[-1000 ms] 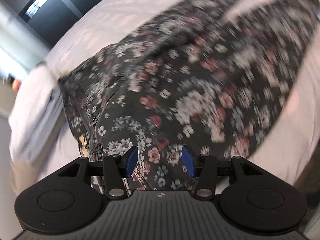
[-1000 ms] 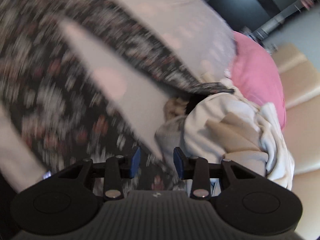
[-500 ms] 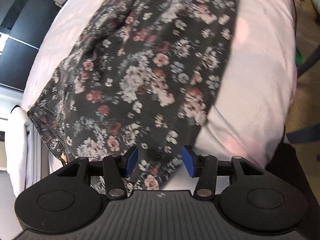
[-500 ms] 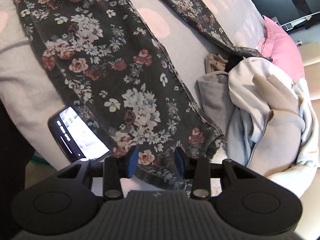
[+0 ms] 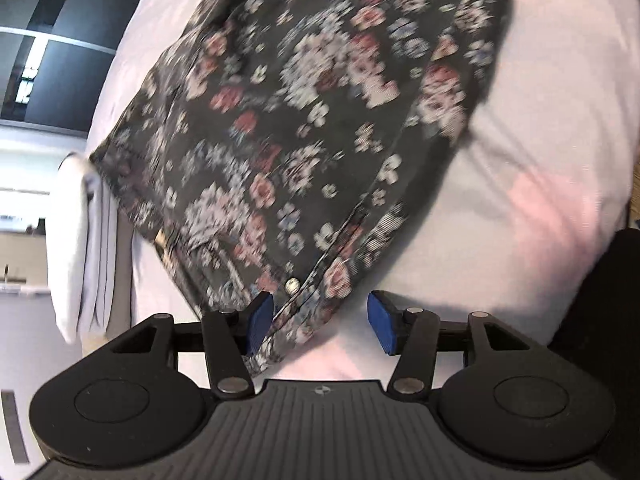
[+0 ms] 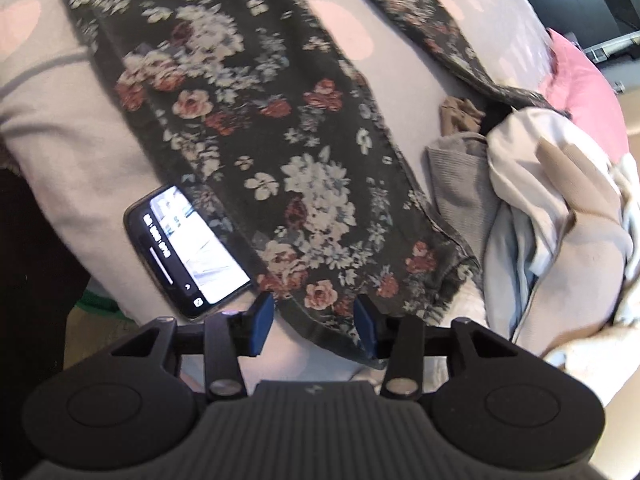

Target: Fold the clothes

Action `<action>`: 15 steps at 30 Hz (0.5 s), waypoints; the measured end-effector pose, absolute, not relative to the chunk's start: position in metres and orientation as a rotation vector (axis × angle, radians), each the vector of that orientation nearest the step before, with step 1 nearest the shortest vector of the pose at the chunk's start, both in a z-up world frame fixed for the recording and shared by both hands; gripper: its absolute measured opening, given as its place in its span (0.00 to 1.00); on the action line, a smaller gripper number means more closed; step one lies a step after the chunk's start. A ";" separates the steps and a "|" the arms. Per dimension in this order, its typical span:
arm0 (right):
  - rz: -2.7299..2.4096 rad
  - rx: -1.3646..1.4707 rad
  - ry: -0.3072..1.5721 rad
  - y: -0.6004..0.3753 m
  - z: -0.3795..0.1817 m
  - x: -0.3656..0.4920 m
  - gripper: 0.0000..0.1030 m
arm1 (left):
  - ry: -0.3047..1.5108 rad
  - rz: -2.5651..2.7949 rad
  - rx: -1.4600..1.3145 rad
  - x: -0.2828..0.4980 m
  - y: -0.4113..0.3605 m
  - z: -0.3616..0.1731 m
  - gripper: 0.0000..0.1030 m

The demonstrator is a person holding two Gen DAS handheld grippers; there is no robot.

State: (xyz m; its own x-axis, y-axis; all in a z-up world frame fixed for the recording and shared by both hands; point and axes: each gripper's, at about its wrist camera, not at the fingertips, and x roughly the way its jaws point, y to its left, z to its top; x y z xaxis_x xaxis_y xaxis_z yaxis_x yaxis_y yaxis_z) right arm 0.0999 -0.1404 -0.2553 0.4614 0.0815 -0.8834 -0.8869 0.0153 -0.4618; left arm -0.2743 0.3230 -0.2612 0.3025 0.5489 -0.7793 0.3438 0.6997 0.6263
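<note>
Dark floral trousers (image 5: 320, 120) lie spread on the pale bed sheet (image 5: 520, 200). Their waist end, with a metal rivet (image 5: 291, 285), reaches my left gripper (image 5: 320, 312). That gripper hovers low over the waist corner with its blue pads wide apart; cloth lies by the left pad only. In the right wrist view one trouser leg (image 6: 248, 120) runs down to its hem. My right gripper (image 6: 314, 312) is over that hem and its jaws are opening. The hem lies flat between the pads, which do not press on it.
A lit phone (image 6: 188, 248) lies on the sheet (image 6: 60, 140), touching the leg's left edge. A pile of pale clothes (image 6: 560, 220) and a grey garment (image 6: 460, 192) sit right of the hem, a pink pillow (image 6: 580, 96) beyond. Folded white cloth (image 5: 80, 248) hangs at the bed's left edge.
Both grippers have sunk toward the bed. The trousers, blurred and moving a second ago, now lie flat. The right jaws have spread wider, the left ones slightly.
</note>
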 end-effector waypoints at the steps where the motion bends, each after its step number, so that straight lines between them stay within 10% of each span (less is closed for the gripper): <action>1: 0.894 -1.360 0.791 -0.139 -0.257 0.099 0.47 | 1.302 0.162 0.840 -0.274 0.324 -0.261 0.49; 9: 0.883 -1.482 0.801 -0.139 -0.273 0.097 0.40 | 1.295 0.175 0.807 -0.271 0.327 -0.263 0.48; 15: 0.901 -1.454 0.785 -0.140 -0.268 0.097 0.07 | 1.296 0.221 0.708 -0.266 0.337 -0.255 0.10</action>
